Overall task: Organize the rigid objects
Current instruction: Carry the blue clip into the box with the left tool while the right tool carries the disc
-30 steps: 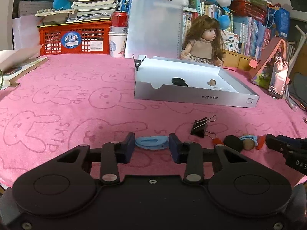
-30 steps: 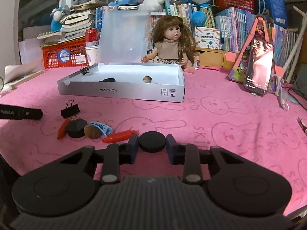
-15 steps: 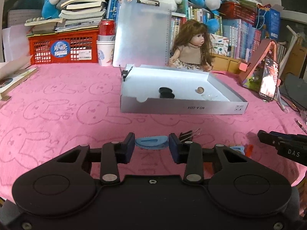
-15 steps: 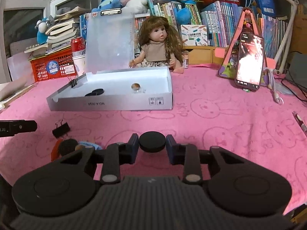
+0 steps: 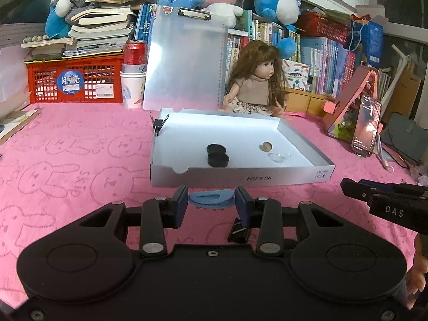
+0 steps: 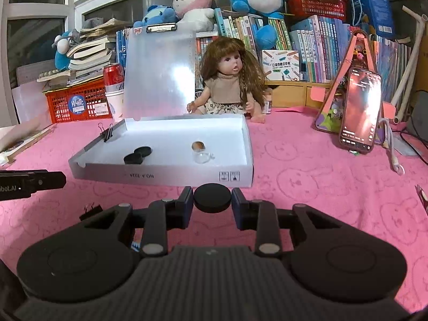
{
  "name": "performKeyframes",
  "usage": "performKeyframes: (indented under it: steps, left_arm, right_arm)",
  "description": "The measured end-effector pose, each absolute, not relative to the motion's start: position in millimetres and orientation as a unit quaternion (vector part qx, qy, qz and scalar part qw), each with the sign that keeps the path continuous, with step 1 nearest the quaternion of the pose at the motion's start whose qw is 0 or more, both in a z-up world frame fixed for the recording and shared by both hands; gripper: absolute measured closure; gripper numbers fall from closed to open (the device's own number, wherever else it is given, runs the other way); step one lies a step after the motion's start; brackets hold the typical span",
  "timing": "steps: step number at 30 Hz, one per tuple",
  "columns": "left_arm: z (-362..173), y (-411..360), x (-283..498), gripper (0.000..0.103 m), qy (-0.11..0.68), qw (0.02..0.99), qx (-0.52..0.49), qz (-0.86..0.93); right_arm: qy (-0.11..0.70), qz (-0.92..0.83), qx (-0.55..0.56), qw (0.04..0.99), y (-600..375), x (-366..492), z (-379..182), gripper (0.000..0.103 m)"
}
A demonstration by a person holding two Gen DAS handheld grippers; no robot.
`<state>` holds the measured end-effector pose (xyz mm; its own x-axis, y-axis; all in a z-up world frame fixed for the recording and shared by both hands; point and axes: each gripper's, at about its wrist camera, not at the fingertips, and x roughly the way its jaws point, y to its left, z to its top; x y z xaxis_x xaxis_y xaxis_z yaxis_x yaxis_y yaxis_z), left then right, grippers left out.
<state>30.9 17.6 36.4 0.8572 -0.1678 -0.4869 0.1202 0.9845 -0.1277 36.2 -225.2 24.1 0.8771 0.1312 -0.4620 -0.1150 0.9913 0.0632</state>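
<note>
While the left gripper (image 5: 211, 203) grasps a blue clip (image 5: 210, 199) between its fingers, the right gripper (image 6: 212, 200) clamps a black disc (image 6: 212, 197); both are held above the pink cloth (image 5: 67, 160), just before the near wall of a white box (image 5: 240, 179). Inside the box lie two black discs (image 5: 217, 155), touching, and a small corked bottle (image 6: 200, 152). A black binder clip (image 6: 108, 132) grips the box's left wall.

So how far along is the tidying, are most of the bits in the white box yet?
Partly. Already in the white box: two black discs, a small corked glass bottle. In hand: the left gripper holds a blue clip, the right gripper a black disc. Left: a binder clip lies on the pink cloth.
</note>
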Motion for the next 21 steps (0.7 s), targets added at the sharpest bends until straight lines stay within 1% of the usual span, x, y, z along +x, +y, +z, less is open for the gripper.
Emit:
performKeyframes:
  steps: [12, 21]
  left_arm:
    - [45, 14, 47, 0.066, 0.251, 0.963, -0.048, -0.080]
    - [53, 9, 72, 0.066, 0.256, 0.961, -0.052, -0.090]
  right_arm:
    - [0.247, 0.072, 0.034, 0.966, -222, 55, 32, 0.068]
    - [0.254, 0.075, 0.044, 0.963, -219, 78, 36, 0.068]
